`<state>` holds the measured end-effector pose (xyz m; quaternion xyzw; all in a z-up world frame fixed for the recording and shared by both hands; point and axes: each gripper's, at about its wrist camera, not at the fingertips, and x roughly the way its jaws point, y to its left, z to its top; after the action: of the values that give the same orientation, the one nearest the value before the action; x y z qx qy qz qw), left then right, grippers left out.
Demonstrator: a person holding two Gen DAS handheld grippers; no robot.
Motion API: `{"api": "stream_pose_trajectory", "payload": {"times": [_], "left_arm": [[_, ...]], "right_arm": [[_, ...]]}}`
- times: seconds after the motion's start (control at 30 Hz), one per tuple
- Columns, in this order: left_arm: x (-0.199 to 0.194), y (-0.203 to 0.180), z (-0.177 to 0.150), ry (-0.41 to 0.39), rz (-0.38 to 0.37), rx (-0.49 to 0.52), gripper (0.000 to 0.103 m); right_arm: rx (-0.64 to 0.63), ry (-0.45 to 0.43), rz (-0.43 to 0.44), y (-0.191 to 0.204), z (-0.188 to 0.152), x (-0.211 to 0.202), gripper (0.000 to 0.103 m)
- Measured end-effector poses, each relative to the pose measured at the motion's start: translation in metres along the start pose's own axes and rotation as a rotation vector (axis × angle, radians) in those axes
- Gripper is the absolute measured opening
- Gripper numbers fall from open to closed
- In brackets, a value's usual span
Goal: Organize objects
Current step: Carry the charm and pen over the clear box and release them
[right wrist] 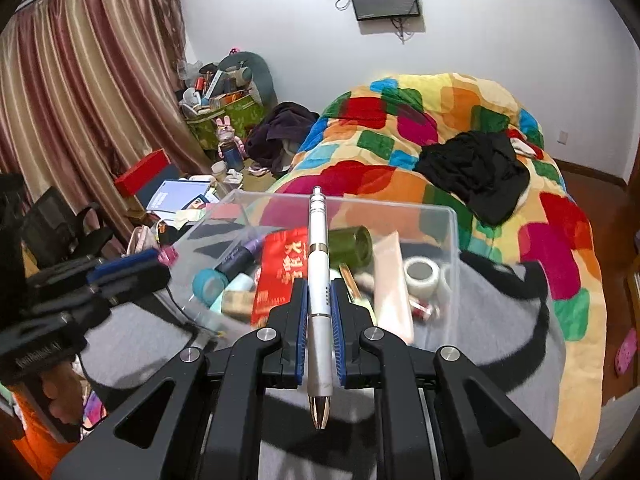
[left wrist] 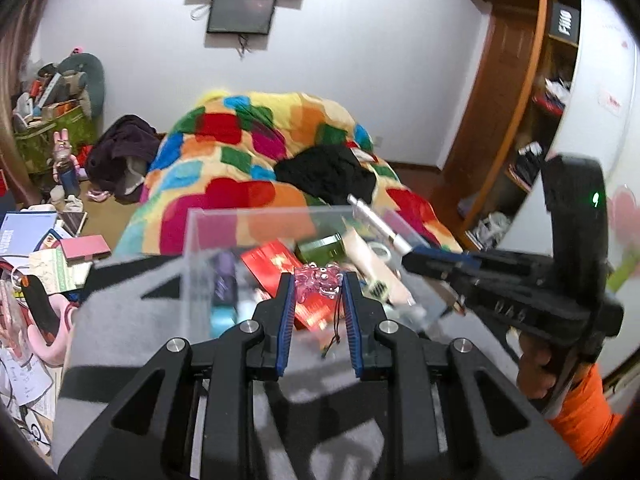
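A clear plastic box (left wrist: 192,240) stands on a grey blanket and holds several items: a red packet (right wrist: 282,264), a green jar (right wrist: 352,246), a tape roll (right wrist: 420,274), a beige tube (right wrist: 390,280). My left gripper (left wrist: 318,280) is shut on a pink translucent charm (left wrist: 318,280) with a dark cord, just above the box's near side. My right gripper (right wrist: 319,292) is shut on a white pen (right wrist: 318,264) that points over the box (right wrist: 450,216). The pen (left wrist: 380,222) and right gripper (left wrist: 424,260) show in the left wrist view; the left gripper (right wrist: 128,270) shows at the left of the right wrist view.
A bed with a colourful patchwork blanket (right wrist: 440,140) and black clothes (right wrist: 476,168) lies behind the box. Books, papers and bags clutter the floor at left (right wrist: 180,196). A wooden wardrobe (left wrist: 516,100) stands at right. Curtains (right wrist: 80,100) hang at left.
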<state>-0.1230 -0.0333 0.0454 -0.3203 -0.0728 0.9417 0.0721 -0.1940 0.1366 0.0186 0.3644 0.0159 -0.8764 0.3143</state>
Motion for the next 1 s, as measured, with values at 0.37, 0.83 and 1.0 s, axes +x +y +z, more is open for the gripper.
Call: {"api": "stream_pose_trajectory", "payload": {"times": [0.37,0.83,1.0], "left_arm": [[0.043,0.030,0.006,0.075,0.074,-0.045,0.023],[0.030,0.025,-0.003,0.065,0.043,-0.031,0.035],[0.014,0.019,-0.003,0.022,0.057,-0.015,0.046]], "right_arm": [[-0.110,0.118,0.011,0.016,0.007,0.051,0.010],[-0.131,0.099,0.001,0.020,-0.001,0.028,0.020],[-0.105,0.060,-0.011,0.022,-0.006,0.010,0.025]]}}
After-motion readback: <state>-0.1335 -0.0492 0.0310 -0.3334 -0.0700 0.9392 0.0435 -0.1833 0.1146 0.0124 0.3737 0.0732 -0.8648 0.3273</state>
